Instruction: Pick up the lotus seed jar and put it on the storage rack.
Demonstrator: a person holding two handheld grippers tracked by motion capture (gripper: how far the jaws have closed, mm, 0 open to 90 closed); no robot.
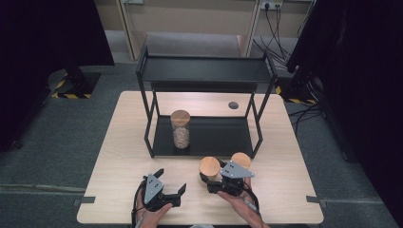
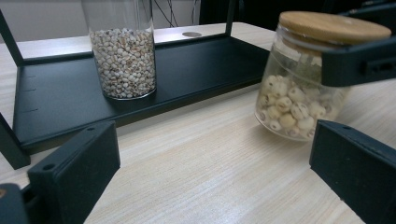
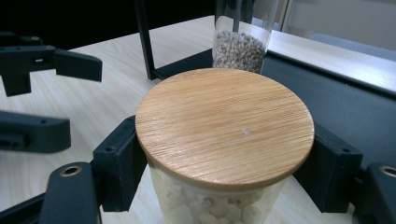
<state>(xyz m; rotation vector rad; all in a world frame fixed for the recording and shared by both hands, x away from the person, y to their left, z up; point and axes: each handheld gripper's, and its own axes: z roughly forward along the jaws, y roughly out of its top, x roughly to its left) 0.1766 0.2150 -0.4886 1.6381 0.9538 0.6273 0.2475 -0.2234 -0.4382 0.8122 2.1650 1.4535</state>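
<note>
Glass jar (image 3: 219, 186) of pale round seeds under bamboo lid, pinched below lid by right gripper (image 1: 215, 183), tilted on wooden table (image 1: 119, 156) before black shelf (image 1: 209, 135); left gripper (image 1: 172, 183) spread wide, holding nothing.

Wooden table (image 1: 123, 156) bears black rack (image 1: 204, 71); two lidded jars (image 1: 209, 167).

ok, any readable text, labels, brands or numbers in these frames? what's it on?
None readable.
Short jar held in the right hand-held gripper: plain glass, no label; its bamboo lid is unmarked.
Tall jar on the black rack: no label.
Left hand-held gripper, open: no markings.
Yellow-black hazard stripes on the floor: a pattern, no words.
</note>
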